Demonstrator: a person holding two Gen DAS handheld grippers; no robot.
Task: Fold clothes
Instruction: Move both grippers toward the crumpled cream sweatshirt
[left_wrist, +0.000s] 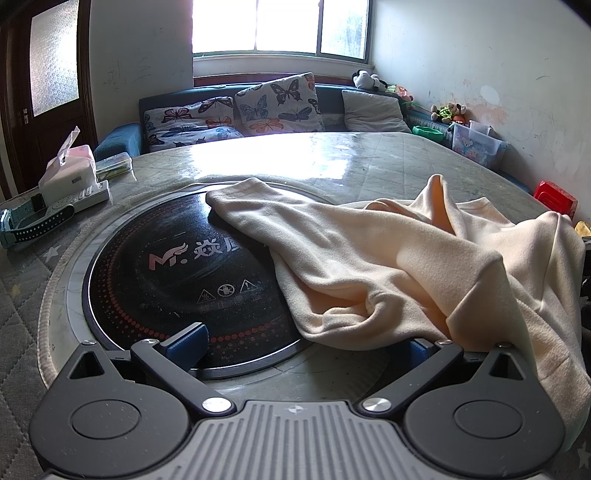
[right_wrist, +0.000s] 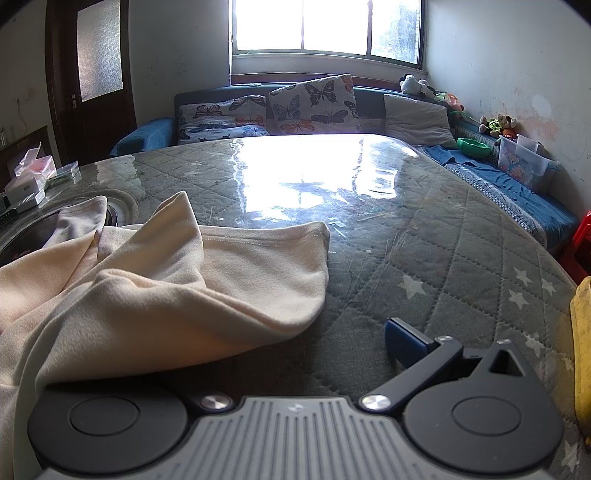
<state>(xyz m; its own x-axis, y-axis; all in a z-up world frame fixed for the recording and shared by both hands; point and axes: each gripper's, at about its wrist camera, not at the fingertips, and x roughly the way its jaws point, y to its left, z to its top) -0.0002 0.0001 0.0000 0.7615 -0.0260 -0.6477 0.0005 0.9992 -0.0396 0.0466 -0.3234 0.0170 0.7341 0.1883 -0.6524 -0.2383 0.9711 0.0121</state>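
Cream garment (left_wrist: 406, 266), crumpled and unfolded, lies on the round table (left_wrist: 332, 162), which carries a quilted grey star-print cover under clear sheeting. One sleeve end (left_wrist: 236, 199) extends over the black induction cooktop (left_wrist: 166, 273) set into the table's centre. Left gripper (left_wrist: 306, 343): jaws spread wide; the left blue pad (left_wrist: 188, 339) is bare, while cloth drapes over the right-hand finger. Right gripper (right_wrist: 258, 354): only the right blue pad (right_wrist: 402, 339) is visible; the garment's edge (right_wrist: 147, 332) covers the other finger, so its grasp cannot be determined. A tissue box (left_wrist: 70, 170) stands at the table's left edge.
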